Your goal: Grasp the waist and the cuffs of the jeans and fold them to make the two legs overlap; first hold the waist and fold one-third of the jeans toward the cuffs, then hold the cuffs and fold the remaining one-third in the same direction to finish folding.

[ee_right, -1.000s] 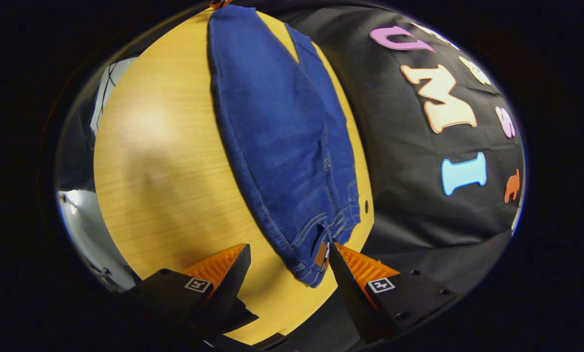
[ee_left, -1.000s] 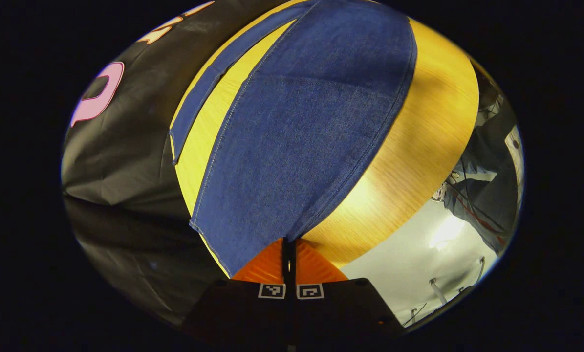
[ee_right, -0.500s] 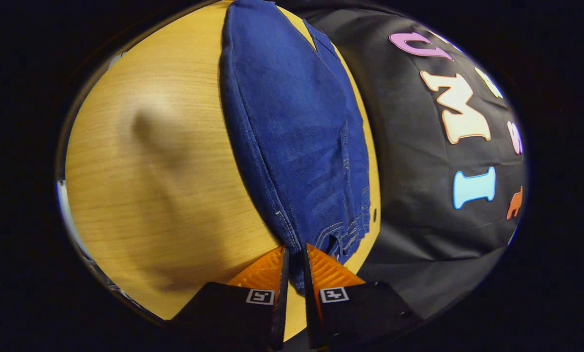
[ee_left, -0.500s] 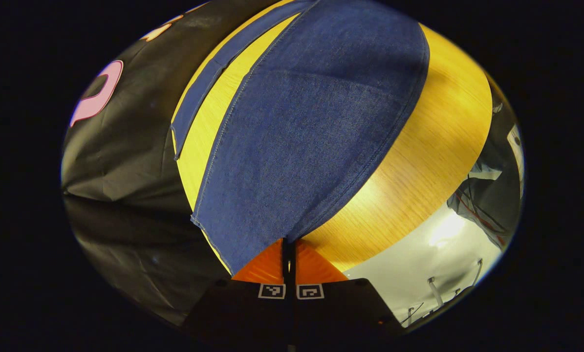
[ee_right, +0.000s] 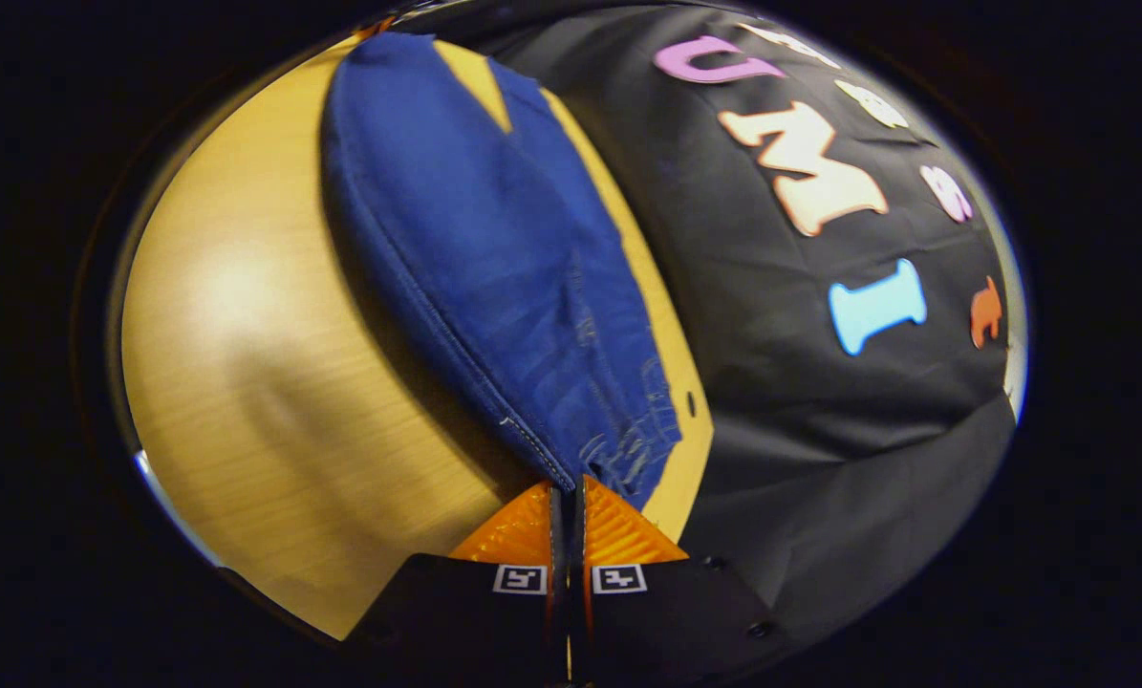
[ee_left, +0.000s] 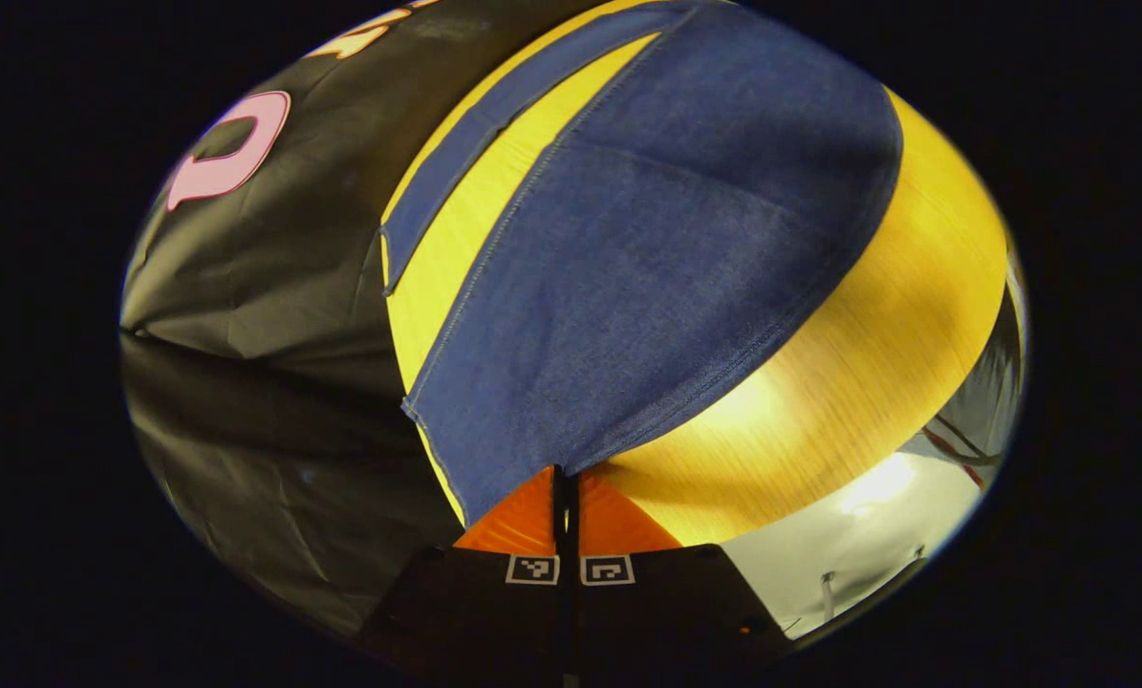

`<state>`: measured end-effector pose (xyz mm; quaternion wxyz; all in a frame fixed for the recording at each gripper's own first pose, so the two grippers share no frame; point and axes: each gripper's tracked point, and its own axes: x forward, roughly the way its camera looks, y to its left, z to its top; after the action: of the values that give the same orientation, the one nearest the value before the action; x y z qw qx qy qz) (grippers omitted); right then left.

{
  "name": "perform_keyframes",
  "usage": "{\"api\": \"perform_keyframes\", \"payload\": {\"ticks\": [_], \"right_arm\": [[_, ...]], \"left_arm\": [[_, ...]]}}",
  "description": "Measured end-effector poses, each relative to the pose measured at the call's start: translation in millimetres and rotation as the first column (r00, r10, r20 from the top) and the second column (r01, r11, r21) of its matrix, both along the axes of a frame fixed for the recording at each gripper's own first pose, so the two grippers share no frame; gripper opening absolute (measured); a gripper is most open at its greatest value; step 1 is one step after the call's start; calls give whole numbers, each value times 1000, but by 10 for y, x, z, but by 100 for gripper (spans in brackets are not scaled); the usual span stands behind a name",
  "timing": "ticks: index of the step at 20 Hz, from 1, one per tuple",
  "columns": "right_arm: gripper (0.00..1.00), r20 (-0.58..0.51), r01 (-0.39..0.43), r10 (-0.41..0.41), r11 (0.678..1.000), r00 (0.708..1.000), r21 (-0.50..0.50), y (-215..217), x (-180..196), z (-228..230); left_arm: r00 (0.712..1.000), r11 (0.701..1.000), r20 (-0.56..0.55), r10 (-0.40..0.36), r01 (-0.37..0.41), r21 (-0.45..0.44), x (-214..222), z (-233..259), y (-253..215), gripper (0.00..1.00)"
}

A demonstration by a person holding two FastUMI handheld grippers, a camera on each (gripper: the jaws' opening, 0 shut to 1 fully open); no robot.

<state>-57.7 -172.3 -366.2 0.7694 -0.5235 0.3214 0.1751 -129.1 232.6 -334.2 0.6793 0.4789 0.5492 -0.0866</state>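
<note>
Blue jeans (ee_left: 647, 277) lie lengthwise on a yellow wooden table (ee_left: 867, 325). In the left gripper view my left gripper (ee_left: 565, 474) is shut on the near corner of a leg cuff, and the other leg (ee_left: 494, 115) runs as a thin strip along the table's far edge. In the right gripper view the jeans (ee_right: 475, 248) stretch away from me, and my right gripper (ee_right: 567, 485) is shut on the waist corner, which is lifted a little with a shadow under the near side seam.
The black booth cloth (ee_right: 819, 382) hangs right behind the table's far edge. A pale floor (ee_left: 857, 554) shows past the table's (ee_right: 274, 420) near edge in the left gripper view.
My right gripper went from open around the waist corner to shut on it, then lifted it. The left gripper stayed shut on the cuff while its view shifted slightly.
</note>
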Motion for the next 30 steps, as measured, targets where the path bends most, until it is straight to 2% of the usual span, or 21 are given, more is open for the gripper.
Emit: {"api": "perform_keyframes", "payload": {"ticks": [3, 5, 8, 13, 16, 20, 24, 27, 30], "right_arm": [[3, 41, 71, -73, 996, 996, 50, 42, 220, 166], [3, 88, 129, -135, 989, 987, 77, 40, 401, 329], [3, 157, 192, -211, 973, 965, 129, 72, 694, 557], [4, 252, 273, -321, 940, 913, 206, 86, 1236, 826], [3, 297, 322, -395, 908, 869, 266, 171, 1564, 890], [3, 328, 344, -430, 894, 841, 288, 221, 1913, 870], [3, 328, 371, -457, 881, 827, 293, 230, 2200, 770], [3, 312, 387, -461, 881, 831, 272, 184, 2415, 596], [2, 295, 403, -465, 881, 835, 247, 154, 2590, 373]], "left_arm": [[997, 1000, 73, 16, -16, -10, 231, 283, -87, 0], [992, 999, 118, 36, -33, -27, 398, 520, -306, 0], [983, 998, 179, 42, -34, -47, 664, 961, -612, 0], [964, 999, 265, 1, 12, -49, 1019, 1489, -1154, 0], [952, 997, 303, 45, -22, -79, 1307, 1533, -1123, 0], [940, 992, 335, 57, -17, -122, 1853, 1448, -1092, 0], [948, 992, 318, 29, 11, -125, 2329, 1308, -1128, 0], [955, 990, 297, -24, 64, -125, 2760, 1093, -1221, 0], [960, 985, 277, -38, 83, -151, 3126, 785, -1288, 0]]}}
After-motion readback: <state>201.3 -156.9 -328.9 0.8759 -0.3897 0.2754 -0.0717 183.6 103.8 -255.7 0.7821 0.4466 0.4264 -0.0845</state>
